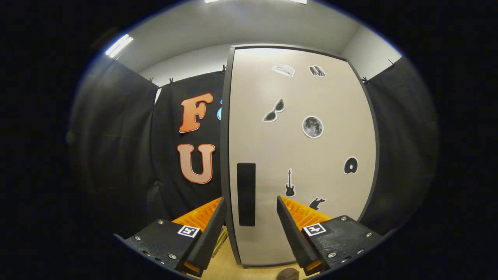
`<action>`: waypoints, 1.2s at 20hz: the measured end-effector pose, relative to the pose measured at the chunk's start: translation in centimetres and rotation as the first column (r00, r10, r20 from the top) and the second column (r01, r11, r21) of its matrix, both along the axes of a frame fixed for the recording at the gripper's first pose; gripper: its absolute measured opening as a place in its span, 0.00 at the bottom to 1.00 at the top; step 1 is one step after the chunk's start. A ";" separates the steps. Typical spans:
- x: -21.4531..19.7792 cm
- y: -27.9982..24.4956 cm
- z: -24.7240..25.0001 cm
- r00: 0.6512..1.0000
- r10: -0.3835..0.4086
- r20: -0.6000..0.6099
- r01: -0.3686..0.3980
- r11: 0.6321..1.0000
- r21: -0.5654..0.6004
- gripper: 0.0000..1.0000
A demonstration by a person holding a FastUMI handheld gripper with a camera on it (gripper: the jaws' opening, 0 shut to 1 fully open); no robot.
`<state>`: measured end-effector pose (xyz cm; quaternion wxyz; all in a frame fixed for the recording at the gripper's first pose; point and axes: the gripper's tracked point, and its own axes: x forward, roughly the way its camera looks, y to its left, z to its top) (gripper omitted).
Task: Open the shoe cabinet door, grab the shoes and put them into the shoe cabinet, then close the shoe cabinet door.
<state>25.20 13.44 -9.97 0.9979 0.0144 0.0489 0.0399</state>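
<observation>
Jaws (251, 204) apart before shut cabinet door (303, 155), wooden floor (233, 270)

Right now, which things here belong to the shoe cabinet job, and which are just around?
Job: shoe cabinet door, shut; its dark handle, just ahead between the fingers; gripper, open.
Around: door stickers; small round thing on the floor.

The tool (251, 206) is spread wide, gripping nothing, and faces the closed shoe cabinet door (299, 155). The door's dark vertical handle (246, 194) stands just ahead, in line with the gap between the fingers. Stickers (312, 126) dot the door beyond them. A small brownish object (287, 274) lies on the pale floor (229, 270) between the fingers, possibly a shoe's tip.
</observation>
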 end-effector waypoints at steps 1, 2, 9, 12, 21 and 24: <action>0.7 0.3 -0.5 1.000 0.005 -0.009 -0.005 1.000 -0.003 0.78; 1.3 0.7 -0.9 1.000 0.013 -0.020 -0.013 1.000 -0.003 0.76; 4.4 1.4 -2.7 1.000 0.006 -0.028 -0.007 0.999 -0.043 0.53; 4.5 1.3 -2.7 0.999 0.014 -0.032 -0.015 1.000 -0.018 0.39; 1.9 1.0 -2.4 0.997 0.025 -0.074 -0.024 1.000 0.020 0.31; -0.4 0.3 -2.0 0.997 0.013 -0.074 -0.011 1.000 0.027 0.30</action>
